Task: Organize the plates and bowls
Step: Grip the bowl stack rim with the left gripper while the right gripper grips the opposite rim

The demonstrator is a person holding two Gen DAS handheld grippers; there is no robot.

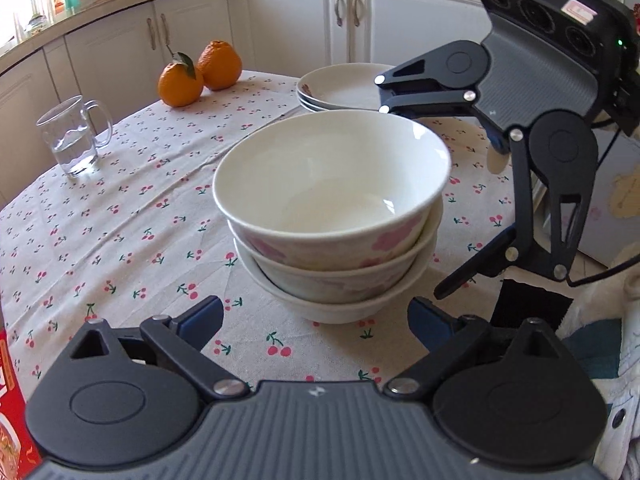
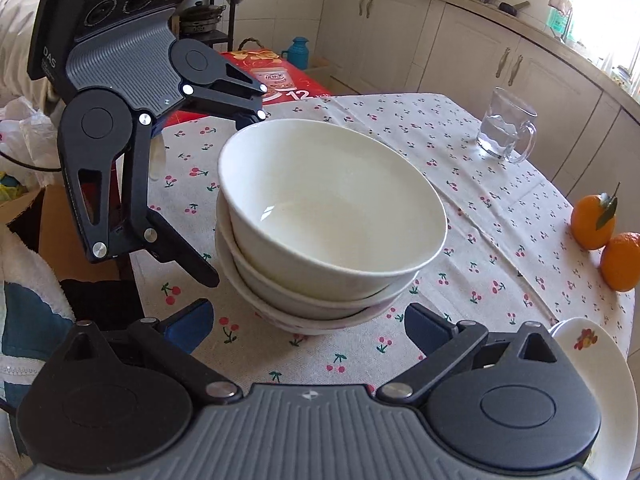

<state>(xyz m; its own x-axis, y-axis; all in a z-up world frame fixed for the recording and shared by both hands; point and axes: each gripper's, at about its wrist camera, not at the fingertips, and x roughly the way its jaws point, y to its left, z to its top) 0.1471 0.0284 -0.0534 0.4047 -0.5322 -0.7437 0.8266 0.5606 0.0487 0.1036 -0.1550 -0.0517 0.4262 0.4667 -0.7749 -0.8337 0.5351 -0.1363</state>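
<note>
My left hand-held gripper (image 1: 316, 322) is spread wide with nothing in it, its blue pads on either side of the base of a stack of 3 bowls (image 1: 332, 216) without touching. My right hand-held gripper (image 2: 308, 324) is likewise wide open and empty, facing the same stack from the other side. The bowls sit nested on the cherry-print surface (image 1: 120, 220). A stack of plates (image 1: 340, 88) lies just beyond them, with 2 oranges (image 1: 200, 72) and a glass mug (image 1: 74, 136) further off.
</note>
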